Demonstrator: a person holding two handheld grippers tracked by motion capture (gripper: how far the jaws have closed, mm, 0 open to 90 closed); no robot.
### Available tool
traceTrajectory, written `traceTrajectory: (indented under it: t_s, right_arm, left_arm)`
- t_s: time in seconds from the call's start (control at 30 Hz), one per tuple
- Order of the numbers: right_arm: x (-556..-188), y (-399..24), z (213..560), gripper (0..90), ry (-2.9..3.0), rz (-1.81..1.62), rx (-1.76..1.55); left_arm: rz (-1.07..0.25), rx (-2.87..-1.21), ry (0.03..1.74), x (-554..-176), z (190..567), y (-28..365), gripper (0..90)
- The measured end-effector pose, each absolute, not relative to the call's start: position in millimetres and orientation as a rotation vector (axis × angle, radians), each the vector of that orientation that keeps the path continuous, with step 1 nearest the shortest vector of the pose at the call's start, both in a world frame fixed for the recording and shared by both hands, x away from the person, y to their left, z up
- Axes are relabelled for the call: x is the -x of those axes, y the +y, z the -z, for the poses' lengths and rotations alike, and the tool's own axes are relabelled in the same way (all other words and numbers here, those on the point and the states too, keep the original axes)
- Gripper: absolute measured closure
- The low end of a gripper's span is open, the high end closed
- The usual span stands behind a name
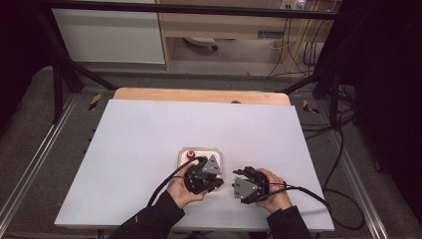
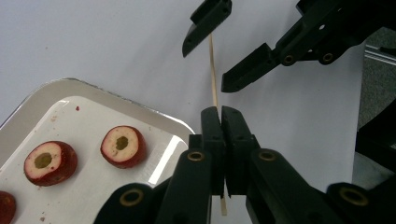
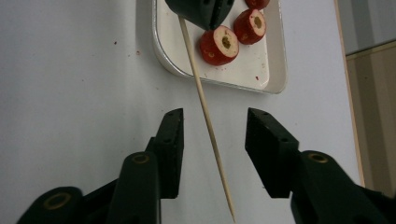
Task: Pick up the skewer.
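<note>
My left gripper is shut on a thin wooden skewer, which sticks out past its tips toward my right gripper. In the right gripper view the skewer runs between the jaws of my right gripper. Those jaws stand apart and do not touch the stick, whose other end is in the left gripper. From above, the left gripper and the right gripper face each other near the table's front. A white tray holds red cored fruit slices.
The tray sits just beyond the left hand on the white table top. More slices lie in the tray behind the skewer. A wooden strip runs along the far edge of the table.
</note>
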State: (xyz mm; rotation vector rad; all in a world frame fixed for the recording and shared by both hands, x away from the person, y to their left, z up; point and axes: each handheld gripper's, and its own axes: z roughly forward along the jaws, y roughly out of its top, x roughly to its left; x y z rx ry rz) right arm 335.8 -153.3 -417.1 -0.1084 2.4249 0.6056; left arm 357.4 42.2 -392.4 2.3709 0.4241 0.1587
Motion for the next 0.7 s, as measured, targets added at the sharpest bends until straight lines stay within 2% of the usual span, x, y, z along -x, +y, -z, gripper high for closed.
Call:
traceTrajectory:
  t_s: [0.33,0.7]
  right_arm:
    - [-335.4,-152.8,420.3,75.8,2.415,-0.518,0.24]
    - [-334.1,-152.1,423.7,84.9,2.404,-0.459,0.323]
  left_arm:
    - [-0.15,-2.38,0.41,-357.1,393.7,37.1,88.2]
    - [-0.144,-2.388,0.402,-356.4,395.2,36.7,88.2]
